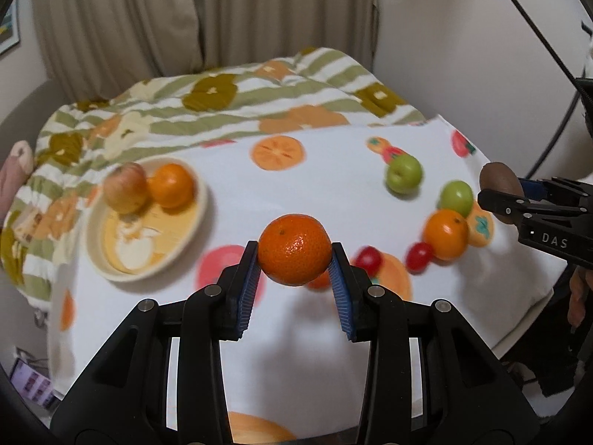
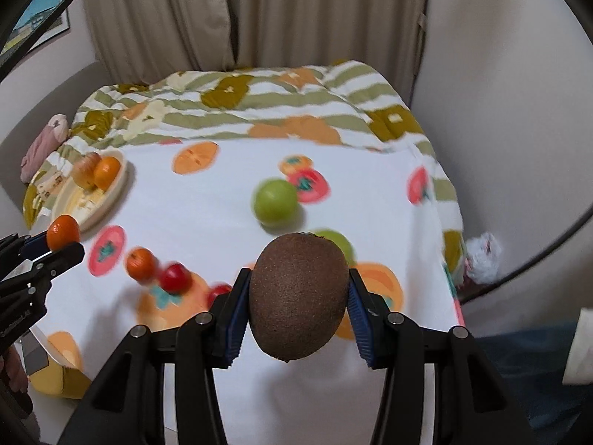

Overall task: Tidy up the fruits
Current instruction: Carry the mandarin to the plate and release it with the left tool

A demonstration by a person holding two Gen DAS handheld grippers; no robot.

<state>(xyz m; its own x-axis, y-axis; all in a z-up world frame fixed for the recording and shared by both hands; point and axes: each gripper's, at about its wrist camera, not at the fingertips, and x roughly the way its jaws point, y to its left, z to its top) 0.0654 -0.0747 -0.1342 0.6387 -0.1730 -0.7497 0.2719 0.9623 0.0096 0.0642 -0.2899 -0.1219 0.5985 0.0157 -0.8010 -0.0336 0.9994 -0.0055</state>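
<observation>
1. In the left wrist view the left claw [image 1: 294, 259] pinches a mandarin [image 1: 294, 254] between its blue pads, the fruit lifted clear above the white fruit-print cloth [image 1: 296, 333].
2. In the right wrist view the right claw [image 2: 298, 296] pinches a brown kiwi [image 2: 298, 296], long axis running near to far, also held above the cloth.
3. Just past the left claw, toward 2 o'clock, two small red fruits [image 1: 418, 256] lie on the cloth, one near the claw's right finger and one touching a loose orange [image 1: 446, 233].
4. A green apple [image 1: 456, 197] sits right behind that orange; a second green apple [image 1: 404, 174] lies a little apart at 1 o'clock.
5. At 10 o'clock from the left claw stands a cream plate [image 1: 111, 263] holding a reddish apple [image 1: 125, 187] and an orange [image 1: 171, 185], touching each other at the plate's far side.
6. At 3 o'clock in the left view the right claw shows with the kiwi at its tip.
7. Farthest off, a striped quilt [image 1: 229, 111] lies bunched beyond the cloth, with beige curtains [image 1: 129, 18] behind it.
</observation>
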